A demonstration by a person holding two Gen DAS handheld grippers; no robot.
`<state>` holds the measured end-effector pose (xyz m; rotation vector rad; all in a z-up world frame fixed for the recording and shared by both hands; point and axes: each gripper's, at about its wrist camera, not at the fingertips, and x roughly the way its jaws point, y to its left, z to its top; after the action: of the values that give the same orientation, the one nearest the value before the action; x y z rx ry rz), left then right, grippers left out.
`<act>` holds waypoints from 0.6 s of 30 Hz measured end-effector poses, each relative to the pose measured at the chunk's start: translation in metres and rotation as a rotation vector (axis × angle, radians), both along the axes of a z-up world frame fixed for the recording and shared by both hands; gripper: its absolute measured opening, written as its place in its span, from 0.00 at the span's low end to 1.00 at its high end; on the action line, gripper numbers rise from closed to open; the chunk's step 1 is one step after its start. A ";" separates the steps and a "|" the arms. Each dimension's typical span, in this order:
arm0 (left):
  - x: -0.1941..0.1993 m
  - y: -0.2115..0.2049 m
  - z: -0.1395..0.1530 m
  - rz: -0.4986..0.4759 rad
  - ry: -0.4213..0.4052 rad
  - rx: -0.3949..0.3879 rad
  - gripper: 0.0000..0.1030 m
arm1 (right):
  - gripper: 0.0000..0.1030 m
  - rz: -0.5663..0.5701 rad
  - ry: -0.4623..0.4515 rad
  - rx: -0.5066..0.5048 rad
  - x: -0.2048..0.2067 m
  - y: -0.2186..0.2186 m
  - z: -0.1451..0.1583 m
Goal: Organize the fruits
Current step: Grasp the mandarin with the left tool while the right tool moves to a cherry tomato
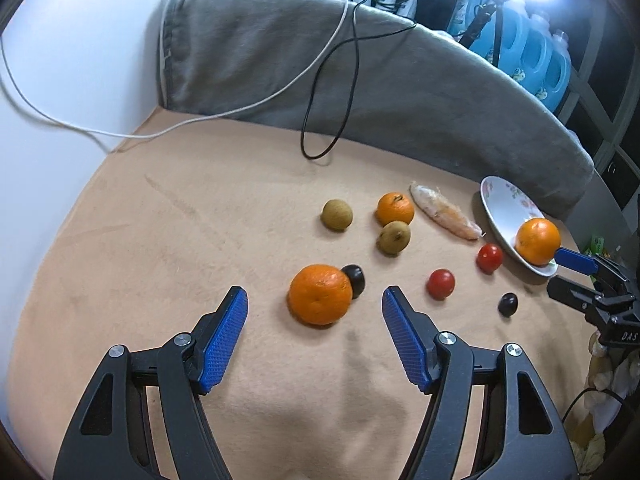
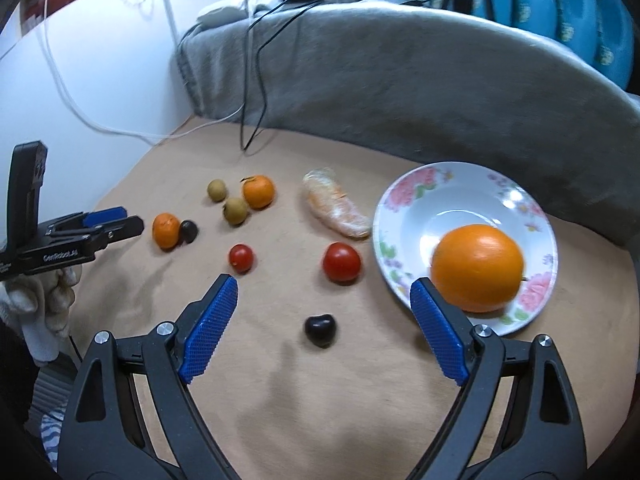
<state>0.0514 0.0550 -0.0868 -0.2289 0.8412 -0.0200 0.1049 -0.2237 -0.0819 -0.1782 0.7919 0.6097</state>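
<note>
Left wrist view: nearest, left hand-held gripper [image 1: 315, 300], jaws spread with nothing between the pads, aimed at a large orange [image 1: 320, 294] on the tan surface [image 1: 160, 240]. Touching that orange, a dark plum-like fruit [image 1: 355, 278]. Further off, 2 cherry tomatoes [image 1: 440, 283], 2 brownish round fruits [image 1: 337, 214], a small mandarin [image 1: 395, 208] and a peeled citrus piece [image 1: 442, 211]. Likely firm and fairly heavy, the orange; best taken across its widest girth, pads clear of the neighbour.

Right wrist view: nearest, right hand-held gripper [image 2: 324, 292], wide open and empty, above a second dark fruit [image 2: 320, 330]. Beside its right finger, a flowered plate [image 2: 404, 204] carrying 1 orange [image 2: 478, 267], blurred at the edges. Probably soft and easily bruised, the tomatoes; fragile, the peeled piece. Hidden: plate's near rim behind the finger; shelf contents too blurred to name.
</note>
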 end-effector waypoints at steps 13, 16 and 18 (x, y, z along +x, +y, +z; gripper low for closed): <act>0.017 0.003 -0.020 -0.030 0.047 -0.033 0.55 | 0.69 0.115 0.089 -0.085 0.023 0.061 -0.024; 0.020 0.005 -0.023 -0.028 0.054 -0.046 0.53 | 0.67 0.144 0.119 -0.093 0.028 0.075 -0.032; 0.021 0.007 -0.024 -0.026 0.057 -0.050 0.50 | 0.64 0.157 0.133 -0.103 0.031 0.083 -0.037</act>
<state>0.0723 0.0618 -0.1107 -0.2669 0.9010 -0.0591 0.1359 -0.1407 -0.1184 -0.2985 0.9446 0.7353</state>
